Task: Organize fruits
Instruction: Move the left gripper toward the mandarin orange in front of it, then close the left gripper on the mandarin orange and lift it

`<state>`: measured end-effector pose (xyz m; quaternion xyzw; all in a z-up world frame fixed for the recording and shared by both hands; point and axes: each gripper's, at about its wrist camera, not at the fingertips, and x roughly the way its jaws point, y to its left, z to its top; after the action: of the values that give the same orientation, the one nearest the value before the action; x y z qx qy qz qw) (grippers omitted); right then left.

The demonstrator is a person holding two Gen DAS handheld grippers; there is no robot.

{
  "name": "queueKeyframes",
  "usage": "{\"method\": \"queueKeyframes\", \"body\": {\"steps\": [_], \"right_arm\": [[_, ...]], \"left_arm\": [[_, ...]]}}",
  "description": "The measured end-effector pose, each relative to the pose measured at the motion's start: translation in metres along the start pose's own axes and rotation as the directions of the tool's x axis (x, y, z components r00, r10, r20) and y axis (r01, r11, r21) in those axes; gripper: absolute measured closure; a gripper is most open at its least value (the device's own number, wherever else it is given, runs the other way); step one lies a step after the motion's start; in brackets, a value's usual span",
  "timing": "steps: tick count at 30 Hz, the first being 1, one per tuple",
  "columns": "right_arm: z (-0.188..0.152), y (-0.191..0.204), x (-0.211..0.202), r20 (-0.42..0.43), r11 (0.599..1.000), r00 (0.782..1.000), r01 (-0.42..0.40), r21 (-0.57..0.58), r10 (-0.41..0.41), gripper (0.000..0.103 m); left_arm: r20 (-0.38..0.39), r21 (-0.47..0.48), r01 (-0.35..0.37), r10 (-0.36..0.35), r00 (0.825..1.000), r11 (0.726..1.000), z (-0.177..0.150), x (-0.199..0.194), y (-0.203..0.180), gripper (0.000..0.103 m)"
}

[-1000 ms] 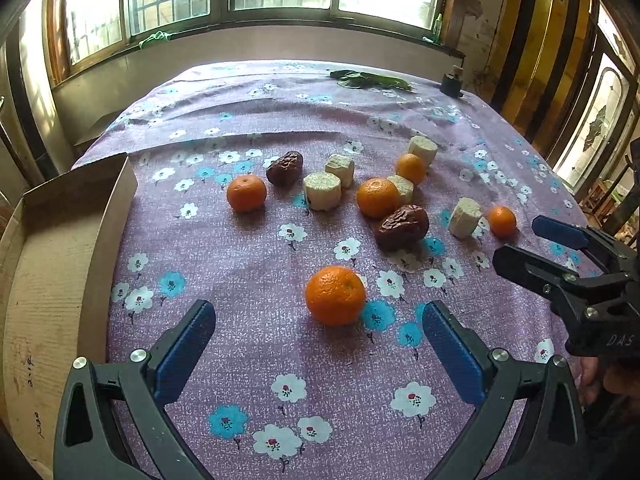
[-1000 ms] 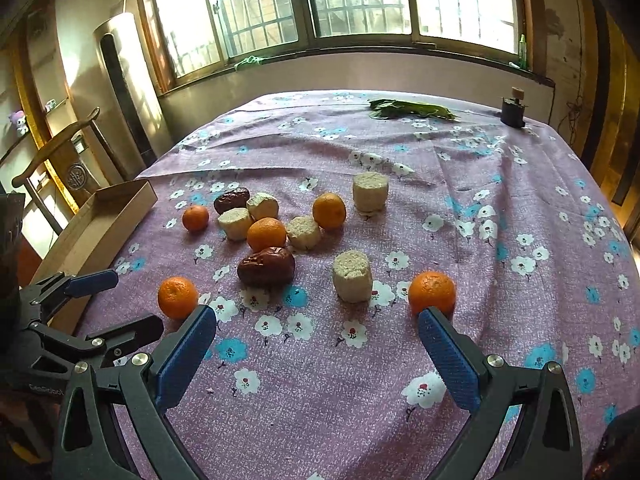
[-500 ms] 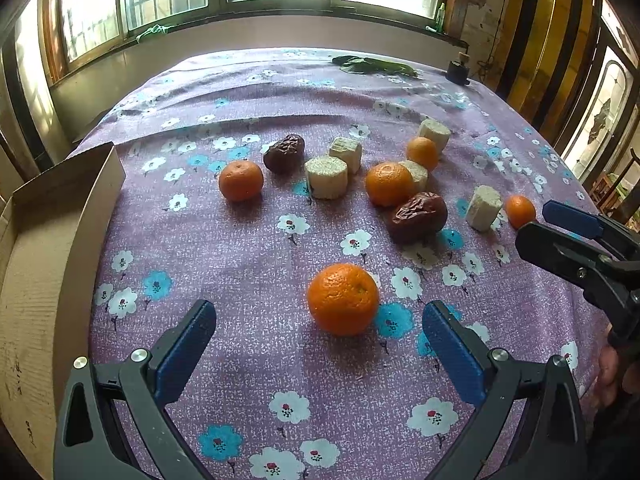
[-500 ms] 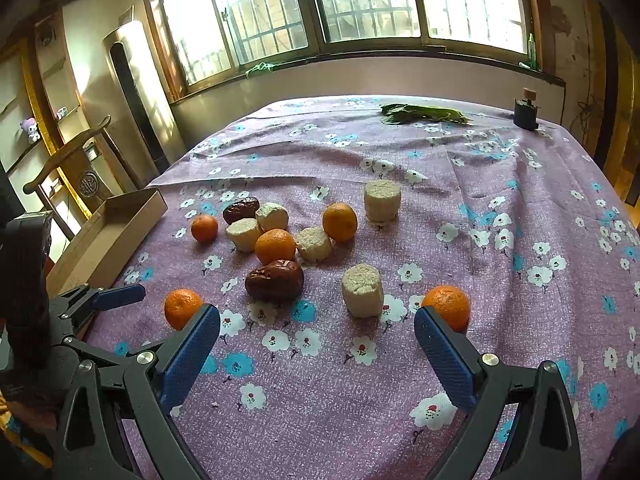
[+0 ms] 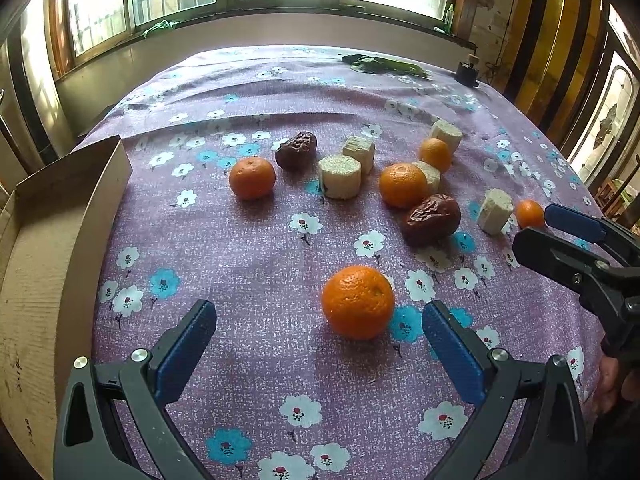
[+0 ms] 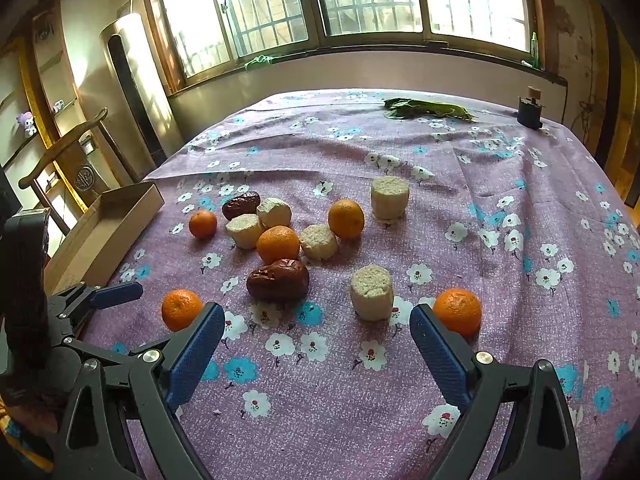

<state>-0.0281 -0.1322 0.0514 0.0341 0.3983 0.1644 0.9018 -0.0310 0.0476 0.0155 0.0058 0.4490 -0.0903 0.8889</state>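
Oranges (image 5: 357,301), dates (image 5: 430,219), pale cut chunks (image 5: 339,176) scattered, cardboard box (image 5: 52,216) left

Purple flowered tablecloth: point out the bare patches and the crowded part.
Bare: the far stretch between the green leaves and the farthest pale corn-cob chunk; the strip between the brown cardboard box and the leftmost small orange tangerine. Crowded: the middle, where tangerines, cob chunks and the wrinkled dark red date cluster.

Your right gripper (image 6: 316,334) hangs over the flowered cloth (image 6: 500,240), jaws closing on nothing. A pale cylinder (image 6: 372,292) stands at twelve o'clock, an orange (image 6: 457,311) beside the one-o'clock finger.
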Motion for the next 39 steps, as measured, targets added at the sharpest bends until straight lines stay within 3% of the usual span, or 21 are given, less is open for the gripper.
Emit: {"method": "queueKeyframes", "body": {"steps": [14,17,25,31,36,39], "right_arm": [[0.0,0.001,0.0,-0.005,1.0,1.0,-0.013,0.001,0.013,0.007],[0.0,0.002,0.001,-0.006,1.0,1.0,-0.012,-0.003,0.012,0.007],[0.0,0.001,0.003,-0.013,1.0,1.0,-0.012,0.002,0.012,0.007],[0.001,0.002,0.006,-0.02,1.0,1.0,-0.015,-0.007,0.015,0.007],[0.003,0.004,0.008,-0.024,1.0,1.0,-0.016,-0.02,0.015,0.007],[0.006,0.009,0.011,-0.036,0.999,0.999,-0.019,-0.039,0.018,0.007]], "left_arm": [[0.02,-0.006,-0.02,0.02,1.0,1.0,0.001,-0.011,0.006,0.001],[0.017,0.004,-0.025,0.025,1.0,1.0,0.0,-0.011,0.004,0.012],[0.006,0.012,-0.02,0.02,1.0,1.0,0.001,-0.006,0.003,0.015],[-0.008,0.033,0.026,-0.026,1.0,0.999,0.003,0.002,-0.004,0.032],[-0.02,0.049,0.108,-0.107,0.994,0.993,0.003,0.005,-0.013,0.07],[-0.022,0.043,0.124,-0.123,0.992,0.991,0.002,0.004,-0.013,0.072]]}}
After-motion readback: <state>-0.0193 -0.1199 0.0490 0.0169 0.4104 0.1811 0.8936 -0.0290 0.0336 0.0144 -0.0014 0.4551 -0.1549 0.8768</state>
